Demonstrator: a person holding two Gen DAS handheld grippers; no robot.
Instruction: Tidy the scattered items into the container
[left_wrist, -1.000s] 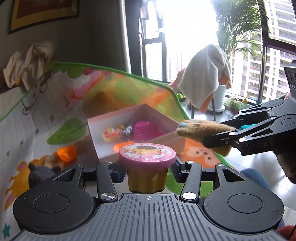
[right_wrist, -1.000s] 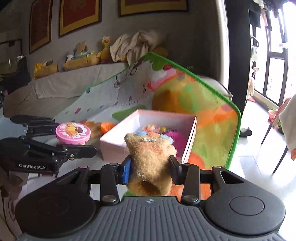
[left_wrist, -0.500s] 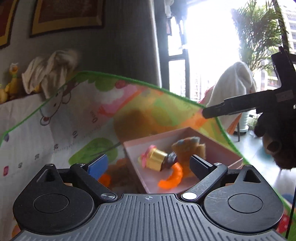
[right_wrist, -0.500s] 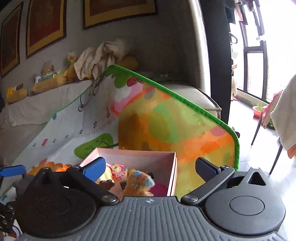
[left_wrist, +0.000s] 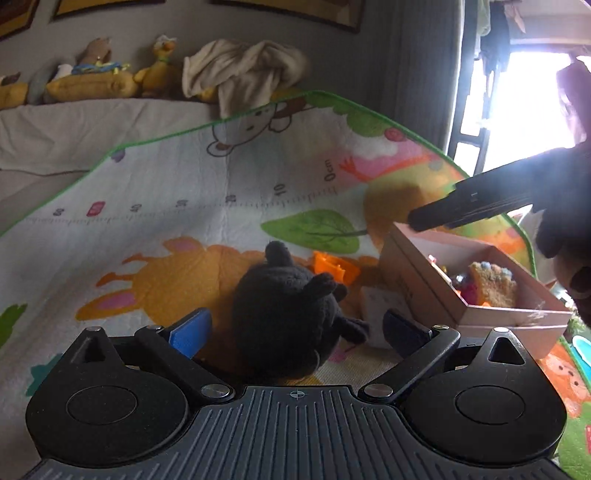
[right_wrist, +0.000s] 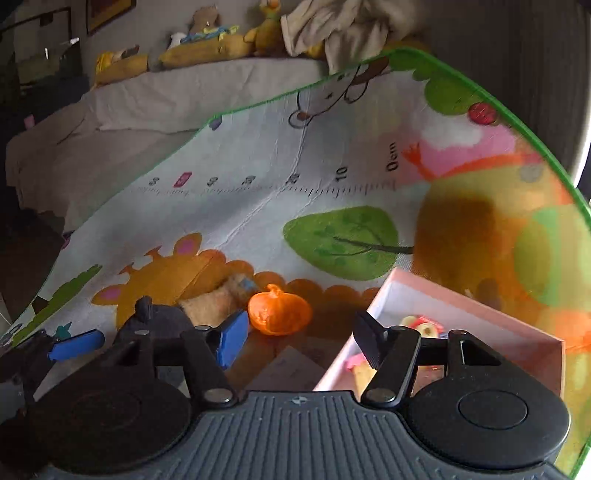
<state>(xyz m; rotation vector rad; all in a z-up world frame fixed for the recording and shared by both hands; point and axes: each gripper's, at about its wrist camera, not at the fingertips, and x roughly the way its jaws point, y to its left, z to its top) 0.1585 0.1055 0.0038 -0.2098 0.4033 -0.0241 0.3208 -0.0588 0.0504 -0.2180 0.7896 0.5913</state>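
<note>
Since the black plush toy (left_wrist: 284, 306) lies on the play mat (left_wrist: 177, 192) straight ahead of the left tongs (left_wrist: 297, 326), between their two fingers and close in front of them, the left hand is the nearer one for it. It is a rounded lump with no clear long axis; small limbs stick out toward the pink box (left_wrist: 476, 310), which stands just to its right. Those tongs are spread wide and opening, the toy sitting in the gap; whether either pad touches it I cannot tell, though nothing looks pinched.

Ahead of the right tongs (right_wrist: 299, 343) an orange pumpkin toy (right_wrist: 279, 308) rests on the mat, slightly left of their centre line and just past the blue fingertip (right_wrist: 232, 338). These tongs are part open and closing, with nothing between them yet. A tan plush toy (right_wrist: 218, 297) lies beside the pumpkin on its left, and the box sits to the lower right under the dark finger.

My reading is that each hand should go for its own toy: black plush left, pumpkin right, then a short carry rightward to the box.
</note>
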